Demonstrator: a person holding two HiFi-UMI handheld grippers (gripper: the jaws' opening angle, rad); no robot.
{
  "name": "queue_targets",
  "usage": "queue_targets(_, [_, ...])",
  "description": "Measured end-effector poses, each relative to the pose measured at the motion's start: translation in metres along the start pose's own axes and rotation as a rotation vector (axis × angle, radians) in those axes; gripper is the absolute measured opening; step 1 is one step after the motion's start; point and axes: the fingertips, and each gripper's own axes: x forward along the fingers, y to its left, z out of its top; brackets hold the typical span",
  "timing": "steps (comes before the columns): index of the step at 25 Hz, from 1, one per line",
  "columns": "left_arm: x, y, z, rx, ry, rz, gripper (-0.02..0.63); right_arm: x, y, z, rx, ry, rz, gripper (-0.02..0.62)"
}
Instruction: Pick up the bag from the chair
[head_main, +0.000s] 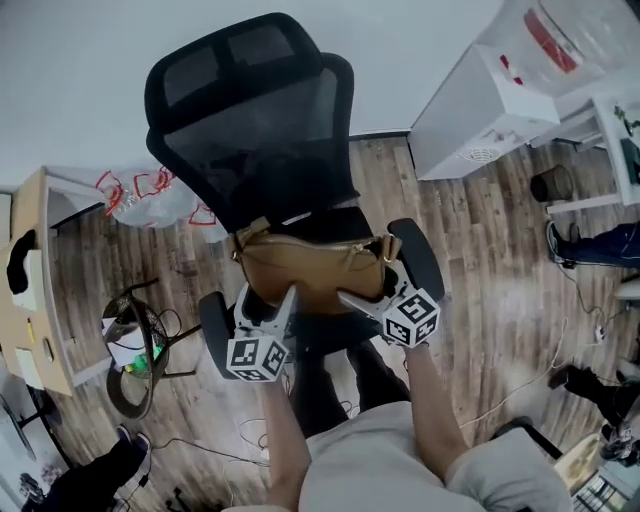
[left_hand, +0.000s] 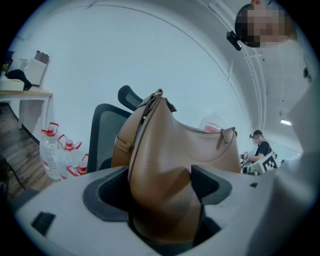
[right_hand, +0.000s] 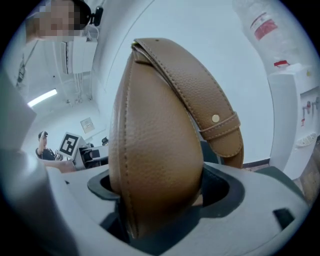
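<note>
One brown bag (head_main: 300, 270), held at both ends by two grippers, in front of one black chair (head_main: 250, 110).

The chair has a mesh back and two armrests (head_main: 420, 255), and the bag is between them, over the seat; I cannot tell if it touches the seat. One white cabinet (head_main: 470, 110) stands to the right, by the wall. The bag is zipped shut, so nothing inside it shows. The left gripper (head_main: 268, 300) has its jaws pressed tight on the left end of the bag, and the right gripper (head_main: 365, 290) is closed in the same way on the right end. At least three water bottles (left_hand: 50, 152) with red handles stand on the floor beside the chair. One round basket (head_main: 130, 350) on the floor holds white and green things that I cannot name.
</note>
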Motion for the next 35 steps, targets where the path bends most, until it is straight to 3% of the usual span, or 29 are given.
queue_targets(6, [-0.018,-0.026,0.040,0.048,-0.038,0.028,0.365,-0.021,0.020,0.032,-0.019,-0.040,0.019,0.439])
queue_targets(18, [-0.070,-0.074,0.093,0.055,-0.112,0.069,0.365,-0.067,0.062,0.088,-0.131,-0.081,0.081,0.437])
queue_targets(35, [-0.121,-0.111,0.086,0.084,-0.113,0.100,0.365,-0.109,0.090,0.072,-0.127,-0.078,0.145,0.437])
